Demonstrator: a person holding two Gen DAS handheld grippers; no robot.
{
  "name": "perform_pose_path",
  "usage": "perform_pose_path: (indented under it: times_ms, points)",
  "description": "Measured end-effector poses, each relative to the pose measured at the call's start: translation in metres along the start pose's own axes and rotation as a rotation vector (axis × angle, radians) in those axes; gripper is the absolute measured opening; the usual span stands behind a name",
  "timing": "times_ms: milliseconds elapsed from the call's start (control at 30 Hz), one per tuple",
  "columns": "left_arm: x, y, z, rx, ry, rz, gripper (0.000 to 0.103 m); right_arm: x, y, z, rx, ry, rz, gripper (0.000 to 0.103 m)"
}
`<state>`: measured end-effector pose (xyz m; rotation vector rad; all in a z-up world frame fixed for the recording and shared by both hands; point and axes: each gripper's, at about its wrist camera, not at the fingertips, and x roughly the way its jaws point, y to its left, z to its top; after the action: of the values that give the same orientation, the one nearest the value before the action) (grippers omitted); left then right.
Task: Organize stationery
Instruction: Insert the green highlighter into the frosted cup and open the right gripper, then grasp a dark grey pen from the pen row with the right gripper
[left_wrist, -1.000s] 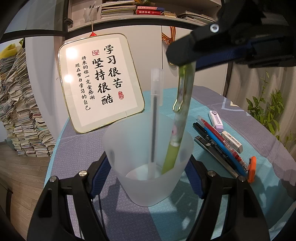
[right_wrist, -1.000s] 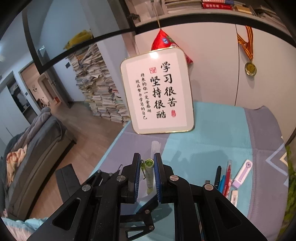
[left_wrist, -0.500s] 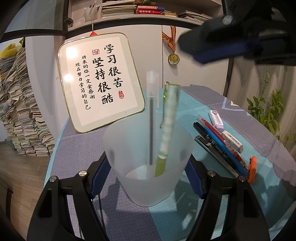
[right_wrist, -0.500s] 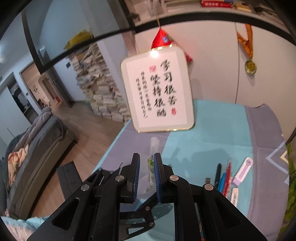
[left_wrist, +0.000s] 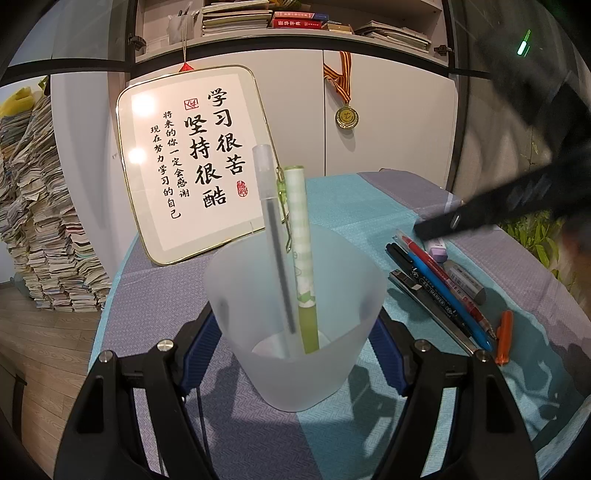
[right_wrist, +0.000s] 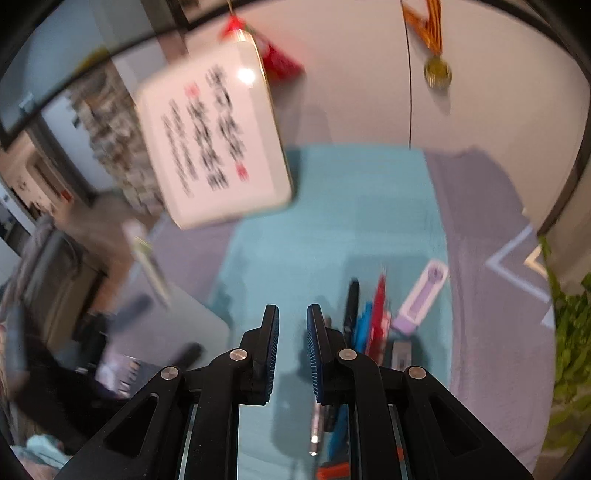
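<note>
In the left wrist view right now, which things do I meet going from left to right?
Paper stacks → framed calligraphy sign → clear pen → green pen → medal → orange cap.

White cabinet doors (left_wrist: 388, 122) are hung with a medal (left_wrist: 346, 117); paper stacks (left_wrist: 40, 221) are piled on wooden floor (left_wrist: 33, 354).

frosted matt plastic cup (left_wrist: 295, 295), woven cloth table cover (left_wrist: 351, 206), glossy gold-rimmed plaque (left_wrist: 192, 162)

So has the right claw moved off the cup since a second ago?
Yes. The right claw has swung right and down, from above the cup to the row of pens beside it, near the fixed framed sign.
</note>
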<state>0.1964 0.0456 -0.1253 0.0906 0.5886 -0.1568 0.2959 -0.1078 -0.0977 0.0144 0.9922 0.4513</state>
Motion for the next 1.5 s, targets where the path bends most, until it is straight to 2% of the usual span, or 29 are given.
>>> perform_pose_path:
  times_ms: [200,400,433,533,567,833,900,967,1000,1200,1500]
  points:
    - [0.000,0.000,0.000,0.000,0.000,0.000,0.074,0.037,-0.005,-0.006,-0.007,0.096,-0.024,0.015]
    - [0.000,0.000,0.000,0.000,0.000,0.000,0.074,0.048,-0.004,-0.006,-0.022,0.120,-0.053,0.016]
    - [0.000,0.000,0.000,0.000,0.000,0.001,0.074,0.049,-0.005,-0.007,-0.023,0.122,-0.057,0.018]
    - [0.000,0.000,0.000,0.000,0.000,0.000,0.074,0.052,-0.006,-0.007,-0.022,0.120,-0.070,0.037]
    - [0.000,0.000,0.000,0.000,0.000,0.000,0.074,0.052,-0.006,-0.006,-0.023,0.113,-0.072,0.038]
    - [0.000,0.000,0.000,0.000,0.000,0.000,0.074,0.064,0.000,-0.006,-0.053,0.147,-0.076,0.038]
    - [0.000,0.000,0.000,-0.001,0.000,0.000,0.074,0.065,0.000,-0.007,-0.061,0.138,-0.091,0.035]
    - [0.000,0.000,0.000,-0.002,0.001,-0.001,0.074,0.065,0.001,-0.007,-0.069,0.130,-0.131,0.014]
    - [0.000,0.000,0.000,-0.001,0.001,-0.001,0.074,0.065,-0.001,-0.008,-0.065,0.129,-0.137,0.012]
    - [0.000,0.000,0.000,-0.001,0.001,0.000,0.074,0.050,-0.011,-0.009,-0.001,0.092,-0.088,0.012]
    - [0.000,0.000,0.000,-0.001,0.001,0.000,0.074,-0.003,-0.002,-0.009,-0.003,-0.053,-0.035,0.012]
